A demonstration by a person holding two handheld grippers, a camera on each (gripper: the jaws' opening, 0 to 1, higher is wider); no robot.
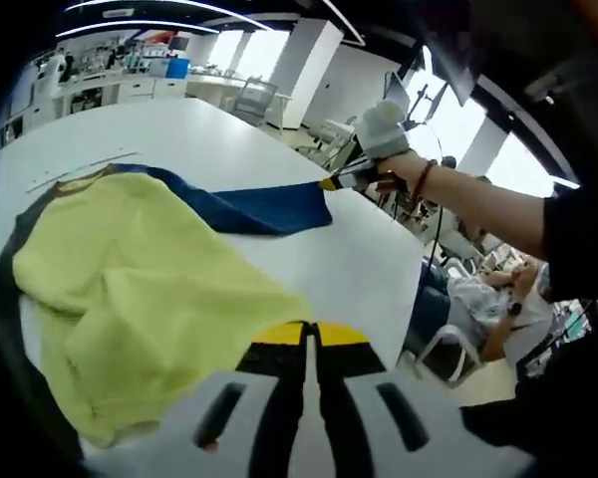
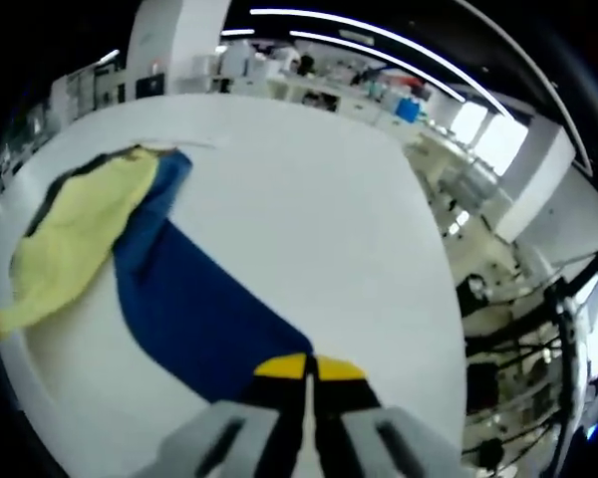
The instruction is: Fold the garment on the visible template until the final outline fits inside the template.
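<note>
Yellow garment [image 1: 130, 289] near tabletop [image 1: 209, 129] edge; left gripper [image 1: 311, 334] pinching hem; right gripper [image 2: 309, 368] pinching blue sleeve [image 2: 194, 299]; far tabletop open.

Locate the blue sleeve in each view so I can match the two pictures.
Left gripper view: the blue sleeve stretches from the yellow garment rightward to the right gripper, upper centre.
Right gripper view: it runs diagonally from upper left down to the gripper's own yellow tips.
Shared landmark: the white table.

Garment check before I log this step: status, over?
Both grippers shut: left gripper on yellow garment, right gripper on blue sleeve, stretched out. White table unobstructed.
</note>
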